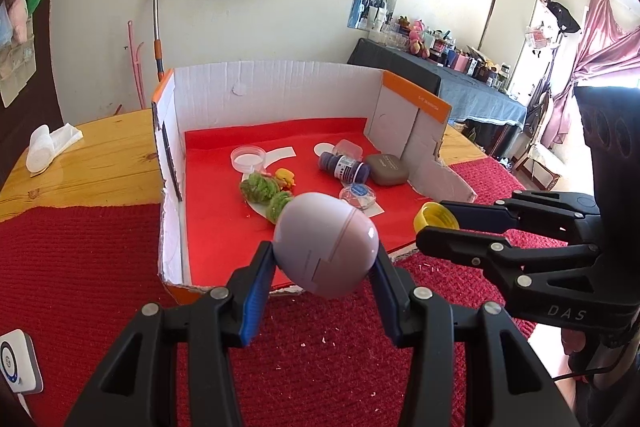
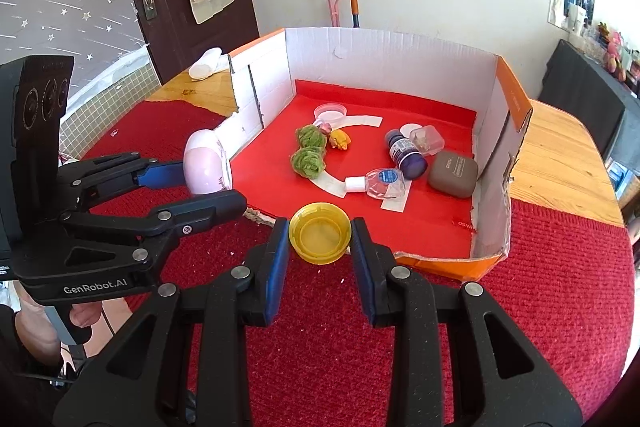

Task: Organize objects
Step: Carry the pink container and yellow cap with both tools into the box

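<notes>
My left gripper [image 1: 326,269] is shut on a pale pink egg-shaped case [image 1: 326,245] and holds it above the front edge of the open cardboard box [image 1: 280,83]; the case also shows in the right wrist view [image 2: 206,169]. My right gripper [image 2: 320,237] is shut on a yellow lid [image 2: 320,238], at the box's front edge; the lid shows in the left wrist view [image 1: 434,217]. Inside the red-lined box lie two green pompoms [image 2: 308,151], a yellow toy [image 2: 339,139], a dark blue bottle [image 2: 404,149], a clear small bottle [image 2: 378,183] and a brown case [image 2: 454,173].
The box stands on a wooden table [image 2: 560,147] partly covered by a red knitted cloth [image 2: 540,287]. A white slipper [image 1: 42,147] lies at the table's far left. A clear round dish [image 1: 249,158] and a clear plastic container [image 2: 426,139] lie in the box.
</notes>
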